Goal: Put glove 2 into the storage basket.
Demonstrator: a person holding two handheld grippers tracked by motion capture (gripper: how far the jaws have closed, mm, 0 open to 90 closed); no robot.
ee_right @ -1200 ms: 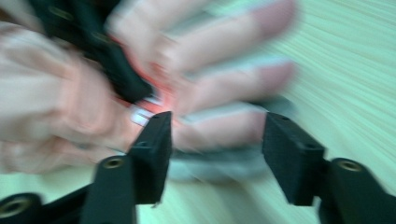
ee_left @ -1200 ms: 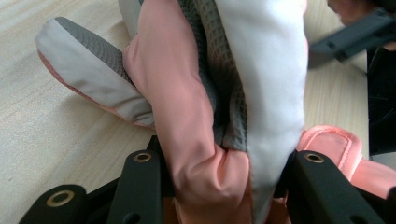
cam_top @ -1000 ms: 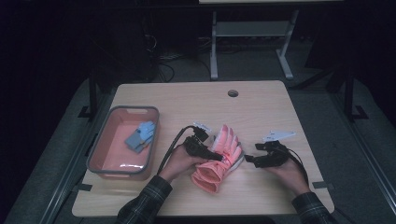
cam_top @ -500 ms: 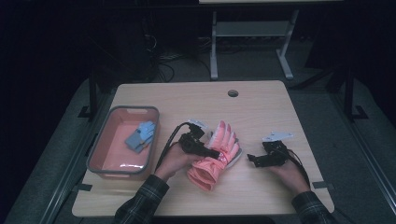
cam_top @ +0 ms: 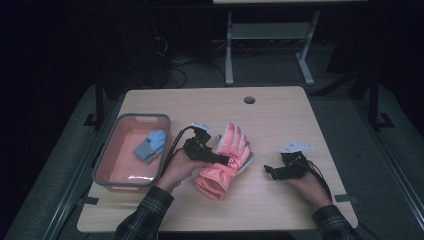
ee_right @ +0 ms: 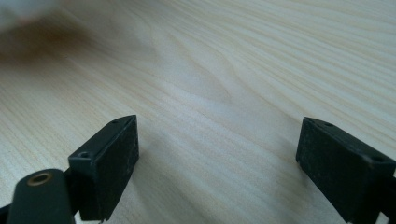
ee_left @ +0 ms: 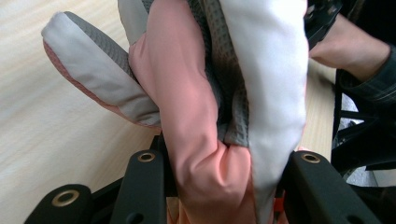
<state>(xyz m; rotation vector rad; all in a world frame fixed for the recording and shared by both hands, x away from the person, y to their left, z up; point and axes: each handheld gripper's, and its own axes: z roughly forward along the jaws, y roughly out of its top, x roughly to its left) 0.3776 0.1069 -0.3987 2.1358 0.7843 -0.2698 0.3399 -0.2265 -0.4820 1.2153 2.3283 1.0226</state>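
A pink glove (cam_top: 225,160) with grey and white patches lies near the middle of the wooden table (cam_top: 270,120). My left gripper (cam_top: 222,159) is shut on the pink glove; in the left gripper view the glove (ee_left: 224,107) bulges between the two black jaws. My right gripper (cam_top: 270,171) rests low over bare table to the right of the glove, apart from it. Its jaws stand wide open in the right gripper view (ee_right: 219,163), with wood grain between them. A small blue glove (cam_top: 150,146) lies inside the pink bin (cam_top: 107,167) at the left.
The pink bin with a grey rim sits at the table's left edge. A round cable hole (cam_top: 249,100) marks the far middle of the table. Beyond the table stand a white frame (cam_top: 270,35) and a dark floor with cables.
My left gripper has carried the pink glove a little leftward and turned it. The right gripper has drawn away from the glove and lies lower, on the table.
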